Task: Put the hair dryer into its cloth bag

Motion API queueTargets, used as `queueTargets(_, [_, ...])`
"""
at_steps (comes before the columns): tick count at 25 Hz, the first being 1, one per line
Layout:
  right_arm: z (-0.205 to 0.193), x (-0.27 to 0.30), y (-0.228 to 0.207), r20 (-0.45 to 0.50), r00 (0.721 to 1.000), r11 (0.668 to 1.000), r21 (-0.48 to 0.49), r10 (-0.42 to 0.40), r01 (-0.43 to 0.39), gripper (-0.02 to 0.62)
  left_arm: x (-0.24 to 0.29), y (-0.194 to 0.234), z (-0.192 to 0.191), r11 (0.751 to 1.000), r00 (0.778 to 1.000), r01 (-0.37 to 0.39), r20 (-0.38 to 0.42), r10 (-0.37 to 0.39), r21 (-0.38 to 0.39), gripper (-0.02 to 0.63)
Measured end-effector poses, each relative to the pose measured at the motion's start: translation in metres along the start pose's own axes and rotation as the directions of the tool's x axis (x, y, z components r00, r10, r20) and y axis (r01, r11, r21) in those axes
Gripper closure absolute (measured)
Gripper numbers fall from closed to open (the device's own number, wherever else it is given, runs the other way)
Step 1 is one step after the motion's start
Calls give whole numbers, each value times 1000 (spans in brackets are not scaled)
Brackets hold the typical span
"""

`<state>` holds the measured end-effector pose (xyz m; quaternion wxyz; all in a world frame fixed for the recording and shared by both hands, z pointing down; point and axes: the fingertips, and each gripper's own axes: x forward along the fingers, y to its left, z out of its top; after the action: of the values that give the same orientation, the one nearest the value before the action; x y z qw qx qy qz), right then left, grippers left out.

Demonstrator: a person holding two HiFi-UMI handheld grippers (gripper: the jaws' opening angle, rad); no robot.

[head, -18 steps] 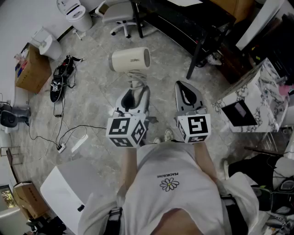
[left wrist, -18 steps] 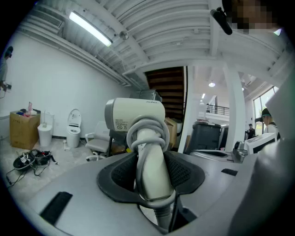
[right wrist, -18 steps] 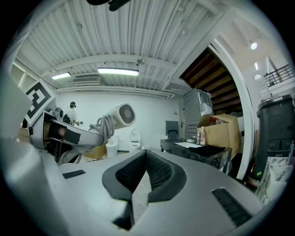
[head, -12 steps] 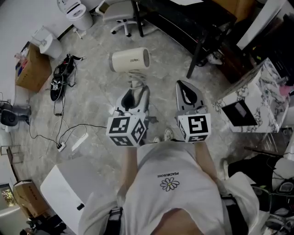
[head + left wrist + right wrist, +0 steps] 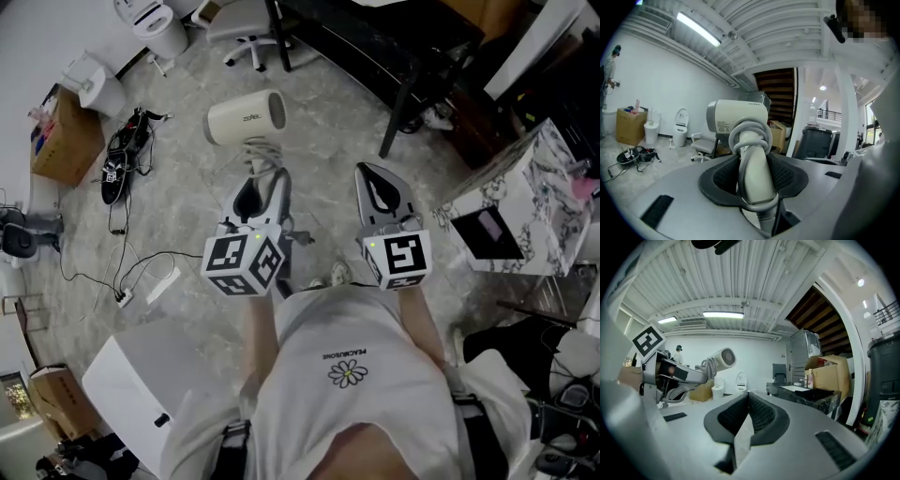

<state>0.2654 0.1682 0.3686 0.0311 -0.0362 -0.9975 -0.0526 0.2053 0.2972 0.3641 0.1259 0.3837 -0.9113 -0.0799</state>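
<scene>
**Though No Bag Was in Sight, One Grip Was Full**

Because the handle was the narrowest part to grasp, my left gripper (image 5: 261,186) had its jaws clamped partway open round the handle of the cream plastic hair dryer (image 5: 246,117). The pads also pressed on the grey cord (image 5: 750,133) coiled round that handle, which I judged kept it from trailing. In the head view the round barrel lay crosswise at about 12 o'clock of that gripper, raised above the marbled grey floor (image 5: 187,216). My right gripper (image 5: 373,178), at 3 o'clock of the left one and apart from it, had its jaws pressed together on nothing. I judged it was free so that it could pull open the cloth bag, which no view showed.
</scene>
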Motion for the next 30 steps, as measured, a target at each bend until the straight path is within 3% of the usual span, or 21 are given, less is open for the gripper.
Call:
queueTargets(5, [-22, 11, -15, -80, 997, 1000, -23, 13, -14, 583, 16, -1, 2, 1000, 1000, -20, 18, 20, -17, 426])
queueTargets(9, [-29, 15, -19, -90, 996, 1000, 1, 15, -15, 583, 21, -1, -1, 999, 999, -30, 11, 31, -34, 426])
queueTargets(14, [-34, 24, -31, -89, 996, 1000, 20, -4, 5, 583, 38, -1, -1, 999, 999, -44, -7, 44, 17, 426])
queueTargets(19, [-32, 34, -47, -67, 998, 1000, 22, -18, 19, 583, 62, 2, 8, 999, 1000, -11, 10, 11, 41, 426])
queueTargets(30, [-31, 94, -92, -56, 994, 995, -6, -99, 99, 583, 143, 28, 35, 996, 993, 83, 83, -82, -15, 426])
